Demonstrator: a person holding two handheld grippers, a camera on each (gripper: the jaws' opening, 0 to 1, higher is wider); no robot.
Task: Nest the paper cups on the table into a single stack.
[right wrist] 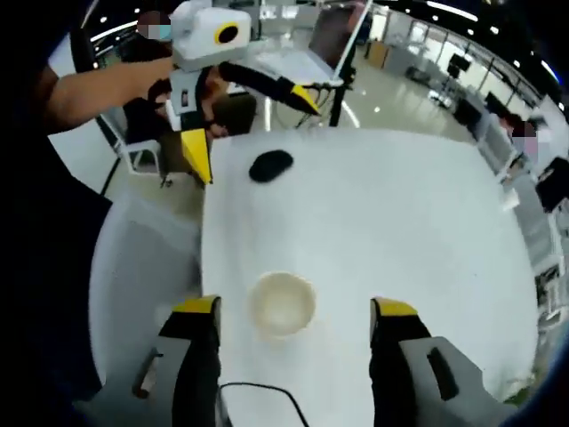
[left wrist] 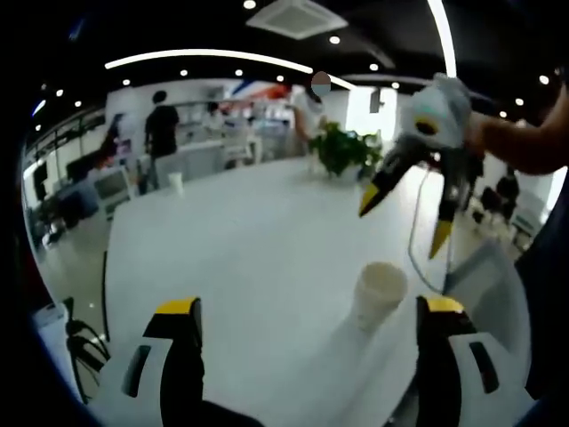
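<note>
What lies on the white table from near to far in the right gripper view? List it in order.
White paper cup between the right gripper's jaws → black oval object → left gripper, held open over the table's far edge.

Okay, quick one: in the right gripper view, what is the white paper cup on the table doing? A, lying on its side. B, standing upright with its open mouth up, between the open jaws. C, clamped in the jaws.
B: the white paper cup shows its round open mouth, untouched between the right gripper's spread jaws.

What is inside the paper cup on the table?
In the right gripper view the paper cup looks empty: pale inner wall and bottom. Whether another cup is nested in it cannot be told. It stands upright on the white table.
</note>
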